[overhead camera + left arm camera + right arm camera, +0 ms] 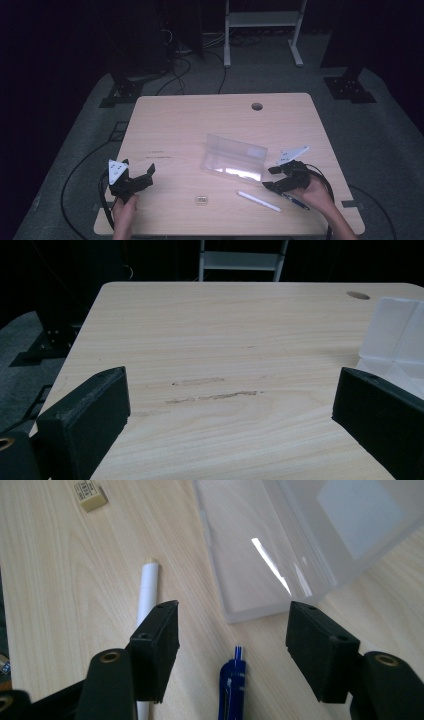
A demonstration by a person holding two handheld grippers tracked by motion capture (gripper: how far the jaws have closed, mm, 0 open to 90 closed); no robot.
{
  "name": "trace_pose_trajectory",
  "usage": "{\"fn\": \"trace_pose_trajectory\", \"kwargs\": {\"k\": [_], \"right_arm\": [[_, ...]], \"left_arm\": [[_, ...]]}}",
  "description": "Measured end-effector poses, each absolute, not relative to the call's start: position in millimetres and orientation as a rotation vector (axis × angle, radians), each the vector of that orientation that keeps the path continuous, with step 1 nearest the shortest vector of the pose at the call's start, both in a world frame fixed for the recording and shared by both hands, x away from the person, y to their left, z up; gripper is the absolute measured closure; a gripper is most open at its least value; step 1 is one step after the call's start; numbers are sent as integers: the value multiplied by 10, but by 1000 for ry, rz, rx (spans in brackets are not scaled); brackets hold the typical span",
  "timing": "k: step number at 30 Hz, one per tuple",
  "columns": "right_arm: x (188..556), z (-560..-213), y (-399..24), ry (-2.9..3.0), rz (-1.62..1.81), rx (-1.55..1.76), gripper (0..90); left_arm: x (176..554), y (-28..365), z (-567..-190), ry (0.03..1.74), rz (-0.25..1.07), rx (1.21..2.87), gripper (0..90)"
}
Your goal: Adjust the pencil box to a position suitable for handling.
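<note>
Fingers of the right gripper [232, 645] are standing wide apart above a blue pen [231, 687], gripping nothing; in the right gripper view the pen is lying on the tabletop [190, 120] between the two black pads without touching either. A white pen [147, 592] is resting just beside it, its barrel passing behind one finger [156, 647]. Just ahead of the fingers, a clear plastic case [280, 540] is lying open, its lid tilted up. A small cream eraser [90, 495] is sitting farther off, well apart from the pens.

In the high view the right gripper [275, 177] is hovering low at the near right of the tabletop, beside the case [234, 159], with the blue pen [296, 201] under the hand [317, 192] and the white pen [258, 201] angled just to its left. The eraser [201, 200] is lying near the front edge.

The left gripper [142, 176] is hanging over the near left of the tabletop, held in the left hand [125, 212]. Its fingers [87, 415] are also spread wide, with only bare wood between them and nothing in their grasp.
</note>
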State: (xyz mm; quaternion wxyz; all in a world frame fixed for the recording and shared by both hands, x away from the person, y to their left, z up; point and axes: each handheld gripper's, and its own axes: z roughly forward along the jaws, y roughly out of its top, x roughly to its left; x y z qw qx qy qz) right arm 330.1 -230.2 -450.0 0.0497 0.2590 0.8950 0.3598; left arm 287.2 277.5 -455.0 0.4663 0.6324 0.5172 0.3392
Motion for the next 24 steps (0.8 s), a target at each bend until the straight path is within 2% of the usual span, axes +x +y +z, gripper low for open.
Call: {"fn": "trace_pose_trajectory", "kwargs": {"k": [24], "right_arm": [[3009,-4711,-2646,2685,1055,868,450]], "left_arm": [[2865,2787,-4544,1275,839,1551,10]]}}
